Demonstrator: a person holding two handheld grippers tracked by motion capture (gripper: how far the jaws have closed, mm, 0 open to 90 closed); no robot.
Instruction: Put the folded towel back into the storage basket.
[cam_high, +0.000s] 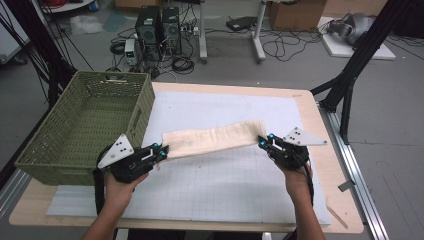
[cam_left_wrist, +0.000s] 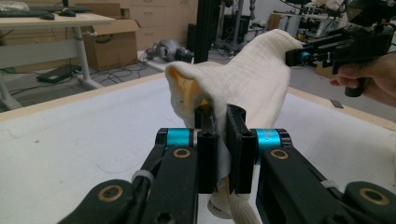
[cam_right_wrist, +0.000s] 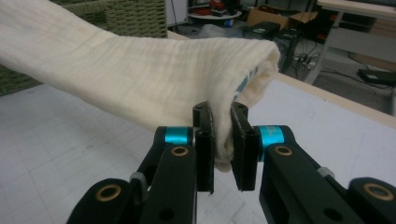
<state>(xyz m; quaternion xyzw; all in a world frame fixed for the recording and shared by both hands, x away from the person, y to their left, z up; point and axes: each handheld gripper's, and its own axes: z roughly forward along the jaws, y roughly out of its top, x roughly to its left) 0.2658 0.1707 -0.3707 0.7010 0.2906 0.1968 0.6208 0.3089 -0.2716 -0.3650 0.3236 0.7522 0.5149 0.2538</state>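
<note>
At about nine o'clock on the surface (cam_high: 310, 107) stands a green woven basket (cam_high: 82, 125), open and with nothing showing inside. Just right of it, near seven o'clock, the left gripper (cam_high: 161, 151) is clenched on the left end of a cream cloth (cam_high: 212, 138); in the left gripper view the fabric bunches between the jaws, with a loose tail hanging below them.

The cloth spans the middle of the white gridded mat (cam_high: 225, 185), held off it and stretched between the two hands, sagging a little along its length (it looks folded or rolled lengthwise into a narrow band, though the layers cannot be counted). It appears light, soft and limp, a crinkled gauze-like weave that will drape and fold wherever it is not supported, and is unlikely to slip from rubbery jaws or be harmed by a firm pinch. The ends, where it is held now, seem the sensible places to grip, since a middle hold would let both ends droop.

At about four o'clock, the right gripper (cam_high: 263, 141) is closed on the cloth's right end, the folded edge pinched between its jaws in the right gripper view.
</note>
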